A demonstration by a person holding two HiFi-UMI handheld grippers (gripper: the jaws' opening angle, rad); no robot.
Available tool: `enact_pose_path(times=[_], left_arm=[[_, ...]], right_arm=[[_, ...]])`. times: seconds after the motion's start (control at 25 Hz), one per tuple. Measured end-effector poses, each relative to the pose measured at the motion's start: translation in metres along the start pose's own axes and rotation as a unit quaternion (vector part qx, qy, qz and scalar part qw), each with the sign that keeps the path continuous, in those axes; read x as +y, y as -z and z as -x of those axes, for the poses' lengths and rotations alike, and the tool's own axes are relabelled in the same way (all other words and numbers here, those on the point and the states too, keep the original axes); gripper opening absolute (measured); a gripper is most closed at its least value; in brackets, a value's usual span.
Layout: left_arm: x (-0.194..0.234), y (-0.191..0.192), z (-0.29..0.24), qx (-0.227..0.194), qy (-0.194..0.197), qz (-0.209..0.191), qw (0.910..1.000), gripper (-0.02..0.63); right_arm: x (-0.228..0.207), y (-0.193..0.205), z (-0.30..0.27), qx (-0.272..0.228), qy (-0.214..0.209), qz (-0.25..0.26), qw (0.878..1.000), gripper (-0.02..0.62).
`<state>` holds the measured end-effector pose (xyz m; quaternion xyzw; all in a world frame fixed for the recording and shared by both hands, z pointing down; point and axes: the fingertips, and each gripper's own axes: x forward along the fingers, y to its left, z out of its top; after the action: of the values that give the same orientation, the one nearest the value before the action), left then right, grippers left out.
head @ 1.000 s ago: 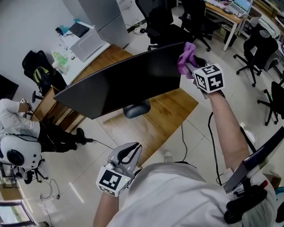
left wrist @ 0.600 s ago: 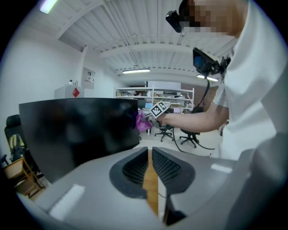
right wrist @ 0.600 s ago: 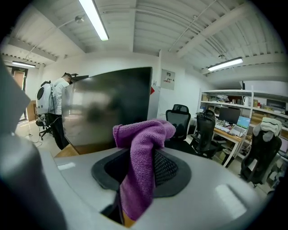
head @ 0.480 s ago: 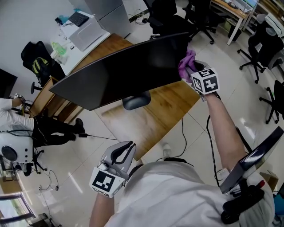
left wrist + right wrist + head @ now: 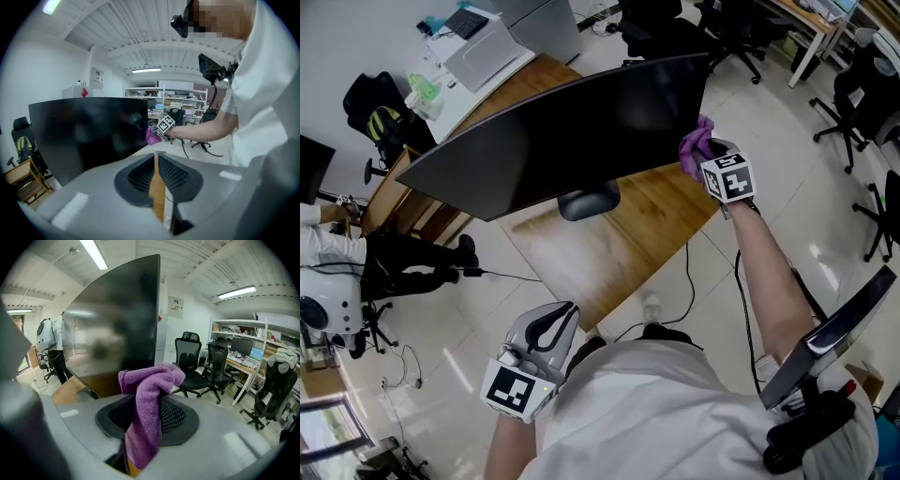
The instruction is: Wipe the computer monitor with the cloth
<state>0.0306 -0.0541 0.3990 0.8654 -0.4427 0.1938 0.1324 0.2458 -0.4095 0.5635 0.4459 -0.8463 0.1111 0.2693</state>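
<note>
Right gripper [image 5: 712, 161] sits at the lower right edge of the curved black monitor [image 5: 553, 141], jaws clamped on the purple cloth [image 5: 150, 394]; my left gripper [image 5: 546, 328] hangs low, pinched together on nothing. I judge the wiping is mid-stroke; next, the cloth needs sweeping across the screen under light pressure.

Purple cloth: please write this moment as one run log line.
right gripper: shut on purple cloth | purple cloth: at monitor right edge | left gripper: shut, empty, away from monitor
</note>
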Motion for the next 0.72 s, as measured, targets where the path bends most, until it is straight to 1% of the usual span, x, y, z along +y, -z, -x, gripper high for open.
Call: enact_pose_path(times=[0.48,0.72], left_arm=[[0.006,0.004,0.008,0.015,-0.017,0.013,0.9997,0.048],[0.01,0.012,0.013,0.016,-0.016,0.022,0.9995,0.048]], right_arm=[[0.005,0.076,-0.039,0.074,-0.003,-0.031,0.997,0.129],[0.014,0.109,-0.056,0.119,0.002,-0.051,0.992,0.129]])
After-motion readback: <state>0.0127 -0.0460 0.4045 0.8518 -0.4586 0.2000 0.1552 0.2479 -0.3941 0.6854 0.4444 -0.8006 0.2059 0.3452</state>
